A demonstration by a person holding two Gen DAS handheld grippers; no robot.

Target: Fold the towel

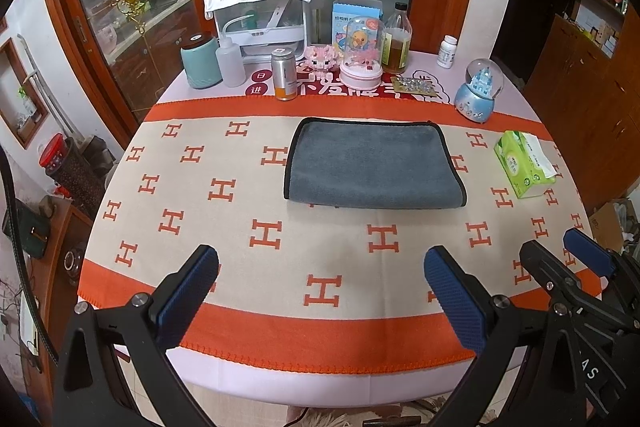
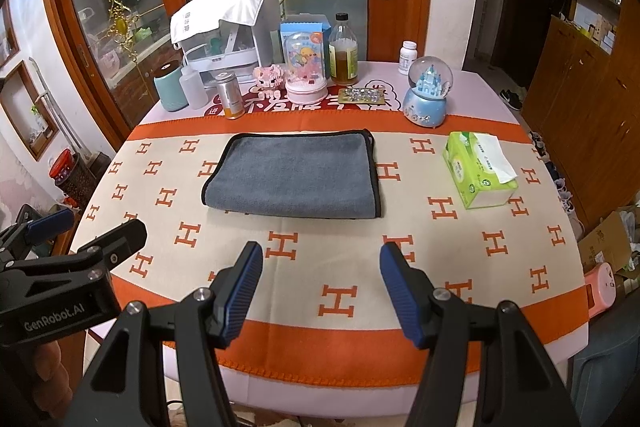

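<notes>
A grey towel (image 1: 374,165) with black piping lies folded into a flat rectangle in the middle of the left wrist view, on an orange-and-cream cloth patterned with orange H shapes (image 1: 240,211). In the right wrist view the same towel (image 2: 294,175) sits slightly left of centre, its folded edge nearest the camera.

The left gripper (image 1: 320,297) fills the lower part of its own frame, jaws spread wide, the blue pads (image 1: 188,297) well apart, with nothing between them. It hangs over the near orange border of the cloth, clear of the towel. The right gripper (image 2: 320,293) is likewise wide open and empty at the bottom of its own view, and it shows again at the lower right edge of the left wrist view (image 1: 560,261). The left gripper appears at the lower left edge of the right wrist view (image 2: 86,229), open as well.

To the right of the towel and apart from it lies a green tissue pack (image 2: 478,173), a white sheet poking from its top. Along the upper part of the frame, beyond the orange band, stand a blue castle snow globe (image 2: 428,93), a small white pill bottle (image 2: 408,57), a glass bottle of amber liquid (image 2: 344,53), a domed ornament on a pink base (image 2: 306,67), a silver canister (image 2: 229,95) and a teal jar (image 2: 171,87).
</notes>
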